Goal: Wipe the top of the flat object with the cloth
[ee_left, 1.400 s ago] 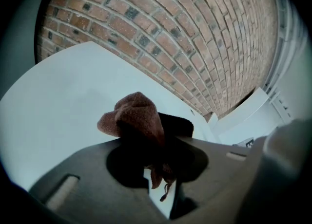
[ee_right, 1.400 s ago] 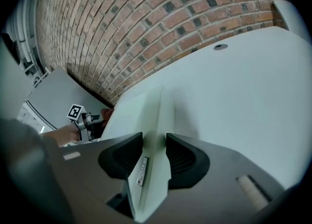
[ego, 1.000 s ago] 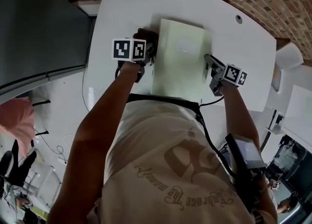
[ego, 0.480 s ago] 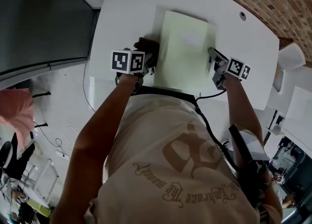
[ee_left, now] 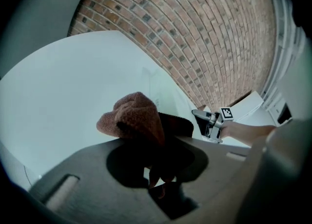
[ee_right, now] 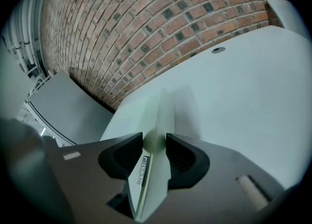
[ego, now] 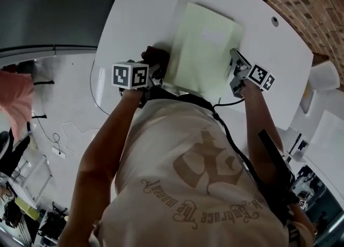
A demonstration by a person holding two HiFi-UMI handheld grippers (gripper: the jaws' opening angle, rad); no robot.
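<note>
Folder (ego: pixel 204 47) pale green, thin; right tool (ee_right: pixel 155 144) pinches its edge, left tool (ego: pixel 155 70) pinches bunched brown cloth (ee_left: pixel 134 118).

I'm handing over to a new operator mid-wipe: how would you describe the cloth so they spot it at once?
Find the white table and the pale green flat object on it. The cloth is at that object's left edge in the head view, bunched in the left gripper's jaws. It is the only brown, fuzzy thing on the table.

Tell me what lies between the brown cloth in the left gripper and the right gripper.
The pale green flat object; the head view shows it spanning from brown cloth to right gripper.
</note>
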